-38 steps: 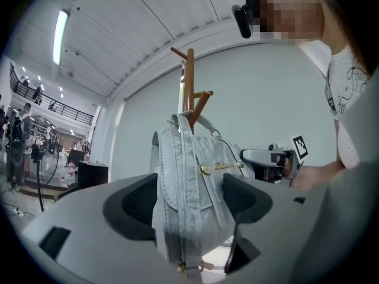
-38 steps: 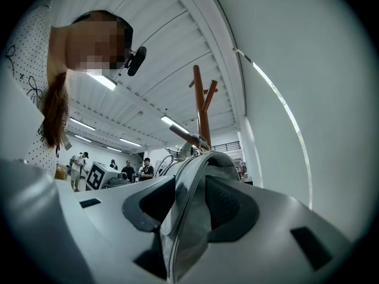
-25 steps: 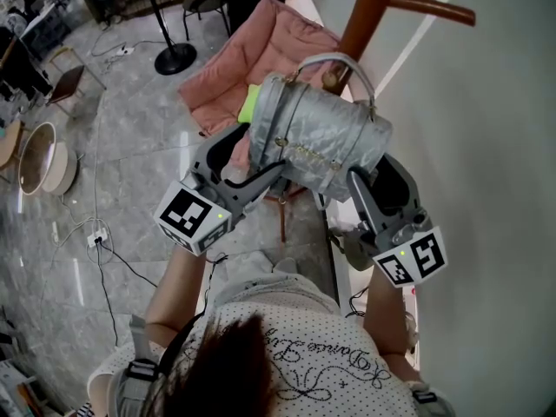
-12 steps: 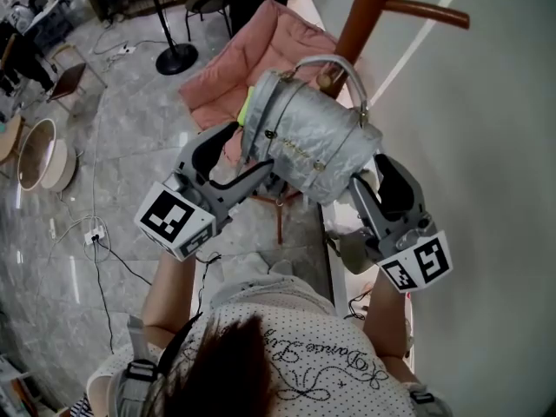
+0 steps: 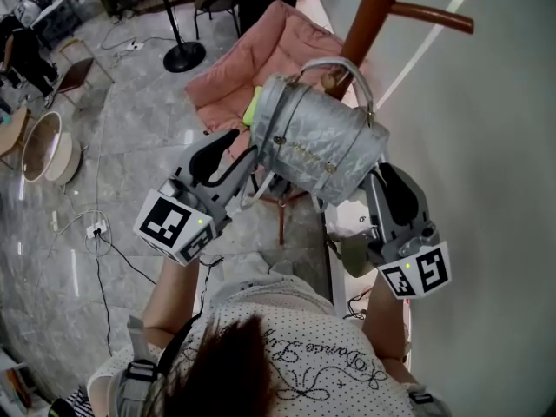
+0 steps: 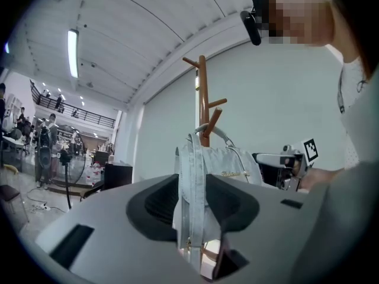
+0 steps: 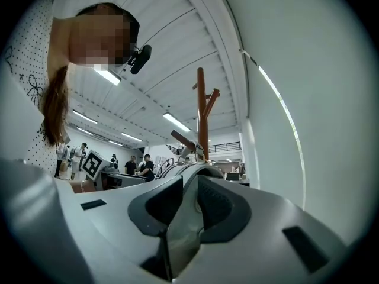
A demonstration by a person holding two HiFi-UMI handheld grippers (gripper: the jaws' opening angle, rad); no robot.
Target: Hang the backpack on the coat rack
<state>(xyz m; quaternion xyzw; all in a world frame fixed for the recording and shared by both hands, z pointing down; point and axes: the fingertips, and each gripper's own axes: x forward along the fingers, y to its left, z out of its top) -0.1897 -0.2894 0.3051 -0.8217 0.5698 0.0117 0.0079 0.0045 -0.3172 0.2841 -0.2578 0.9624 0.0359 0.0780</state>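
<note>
**Silver backpack held up at the coat rack by both grippers**

The brown wooden coat rack rises just beyond both pairs of jaws, against the white wall. The quilted silver backpack is in the air between the two grippers, tipped on its side. Its top handle arches around a lower peg of the rack; whether it rests on the peg I cannot tell. The backpack is closed, so nothing of its inside shows. The left gripper has just been closing its jaws, which now pinch a band at the backpack's near end. The right gripper has likewise just been closing and clamps a fold at the other end.
</note>
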